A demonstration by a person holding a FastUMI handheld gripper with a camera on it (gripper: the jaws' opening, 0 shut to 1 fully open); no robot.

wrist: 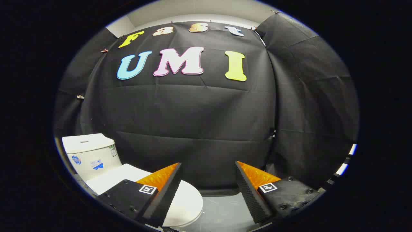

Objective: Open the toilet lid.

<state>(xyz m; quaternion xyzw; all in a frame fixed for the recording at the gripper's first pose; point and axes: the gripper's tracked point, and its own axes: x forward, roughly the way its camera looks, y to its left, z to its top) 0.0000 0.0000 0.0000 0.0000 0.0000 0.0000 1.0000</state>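
Black cloth wall [199, 122] fills the back of the booth, a second cloth panel [309, 106] angles in on the right, pale ceiling strip above. Grey floor [225, 209] shows between and just beyond the fingers. Toilet [96, 161] sits low on the left: white tank [88, 151] with a few stickers on its side, standing against the cloth. Toilet lid [185, 201] is white, down flat over the bowl, closed. Gripper [207, 185] hangs above it, fingers spread wide with nothing between them but floor and cloth. Left finger [167, 190] overlaps the lid in view, covering its middle; can't tell whether it touches. Right finger [251, 193] is off the toilet, over bare floor. Lid front edge curves out just right of the left finger.
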